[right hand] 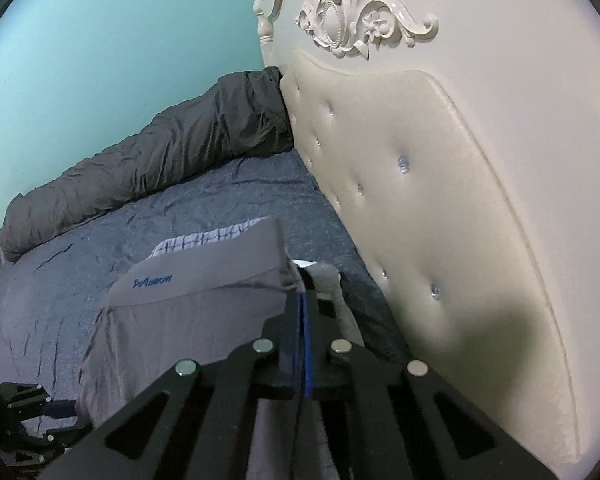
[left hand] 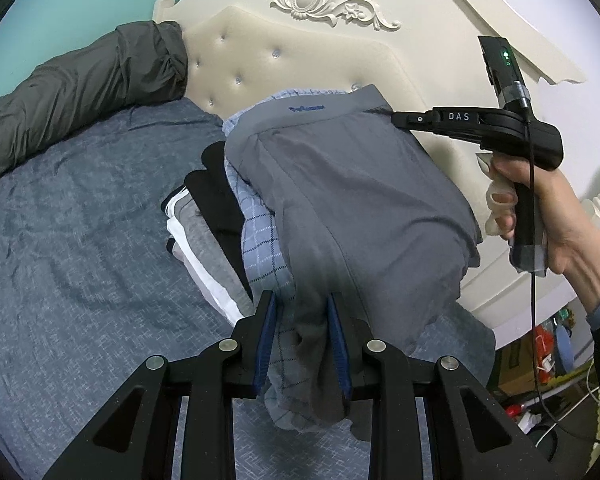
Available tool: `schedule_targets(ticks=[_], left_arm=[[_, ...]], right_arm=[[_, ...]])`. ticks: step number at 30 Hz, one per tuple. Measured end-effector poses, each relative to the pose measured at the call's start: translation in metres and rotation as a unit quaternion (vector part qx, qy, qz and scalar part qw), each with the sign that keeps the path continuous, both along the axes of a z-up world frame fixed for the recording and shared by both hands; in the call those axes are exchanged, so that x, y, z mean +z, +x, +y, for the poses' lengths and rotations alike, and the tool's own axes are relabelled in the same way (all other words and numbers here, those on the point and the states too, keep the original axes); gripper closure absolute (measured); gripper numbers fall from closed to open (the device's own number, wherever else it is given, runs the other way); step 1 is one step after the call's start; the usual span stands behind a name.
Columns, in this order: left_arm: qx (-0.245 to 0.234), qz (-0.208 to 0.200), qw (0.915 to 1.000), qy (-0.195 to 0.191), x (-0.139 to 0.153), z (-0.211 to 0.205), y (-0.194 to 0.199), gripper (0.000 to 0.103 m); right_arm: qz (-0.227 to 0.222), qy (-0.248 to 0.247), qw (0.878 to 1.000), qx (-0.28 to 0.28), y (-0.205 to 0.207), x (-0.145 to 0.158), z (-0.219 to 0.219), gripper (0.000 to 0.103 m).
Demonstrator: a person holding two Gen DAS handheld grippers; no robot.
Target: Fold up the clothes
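Note:
Grey shorts [left hand: 340,184] with a blue logo on the waistband lie stretched over a stack of folded clothes [left hand: 212,216], directly on a blue plaid garment [left hand: 260,236]. My left gripper [left hand: 302,312] is shut on the bunched near hem of the shorts, with some plaid cloth caught between the pads too. My right gripper [left hand: 396,118], held by a hand [left hand: 548,208], pinches the far right corner of the waistband. In the right wrist view that gripper [right hand: 300,280] is shut on the waistband corner of the grey shorts [right hand: 188,320]. The left gripper [right hand: 40,412] shows at the lower left.
The stack sits on a blue bed sheet [left hand: 60,240] right against the cream tufted headboard [left hand: 300,60]. A rolled dark grey duvet [left hand: 80,92] lies along the teal wall. Boxes and cables [left hand: 548,344] clutter the floor past the bed's right edge.

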State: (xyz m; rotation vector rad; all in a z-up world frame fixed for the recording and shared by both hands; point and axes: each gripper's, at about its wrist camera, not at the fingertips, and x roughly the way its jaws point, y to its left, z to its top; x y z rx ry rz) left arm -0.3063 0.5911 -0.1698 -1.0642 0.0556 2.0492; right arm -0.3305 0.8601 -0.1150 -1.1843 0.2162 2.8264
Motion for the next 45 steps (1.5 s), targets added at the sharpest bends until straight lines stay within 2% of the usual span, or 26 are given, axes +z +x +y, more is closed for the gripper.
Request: schedule_targets(ticks=[8, 11, 15, 16, 17, 19, 22, 25, 28, 34, 37, 41, 45], left_arm=[[0.003, -0.002, 1.0000, 0.000, -0.002, 0.000, -0.004, 0.075], [0.004, 0.000, 1.0000, -0.003, -0.002, 0.001, -0.003, 0.075], [0.005, 0.000, 1.0000, -0.004, -0.003, 0.001, -0.002, 0.076], [0.005, -0.001, 1.0000, -0.004, -0.003, 0.001, -0.001, 0.076], [0.005, 0.000, 1.0000, -0.005, -0.003, 0.001, 0.000, 0.076], [0.006, 0.000, 1.0000, -0.006, -0.002, 0.000, 0.003, 0.076], [0.007, -0.001, 1.0000, -0.007, -0.001, -0.001, 0.004, 0.076], [0.008, -0.002, 0.9999, -0.007, 0.001, -0.004, 0.005, 0.076], [0.009, -0.002, 0.9999, -0.007, 0.001, -0.006, 0.007, 0.076], [0.010, -0.003, 0.9999, -0.009, 0.001, -0.008, 0.009, 0.076], [0.012, -0.005, 0.9999, -0.007, 0.000, -0.008, 0.008, 0.076], [0.013, -0.007, 0.9999, -0.006, -0.001, -0.007, 0.007, 0.076], [0.013, -0.008, 0.9999, -0.007, 0.000, -0.007, 0.007, 0.076]], right_arm=[[-0.015, 0.014, 1.000, -0.016, -0.004, -0.010, 0.006, 0.102], [-0.017, -0.002, 1.000, -0.007, -0.002, -0.013, 0.006, 0.102], [0.016, -0.004, 1.000, -0.010, 0.010, 0.001, 0.000, 0.101], [0.026, 0.000, 1.000, -0.013, 0.016, 0.006, -0.001, 0.097], [0.036, 0.005, 0.999, -0.017, 0.022, 0.012, -0.002, 0.089], [0.056, 0.014, 0.998, -0.025, 0.033, 0.022, -0.004, 0.086], [0.073, -0.029, 0.997, 0.018, 0.055, 0.027, -0.013, 0.086], [0.055, -0.011, 0.997, 0.051, 0.073, 0.016, -0.033, 0.086], [0.027, -0.027, 0.998, 0.041, 0.083, -0.002, -0.030, 0.085], [0.034, -0.066, 0.997, 0.015, 0.098, -0.008, -0.005, 0.085], [0.031, -0.072, 0.997, 0.021, 0.103, -0.008, -0.004, 0.085], [0.005, -0.068, 0.997, 0.027, 0.101, -0.014, -0.010, 0.085], [0.006, -0.069, 0.997, 0.028, 0.100, -0.018, -0.010, 0.085]])
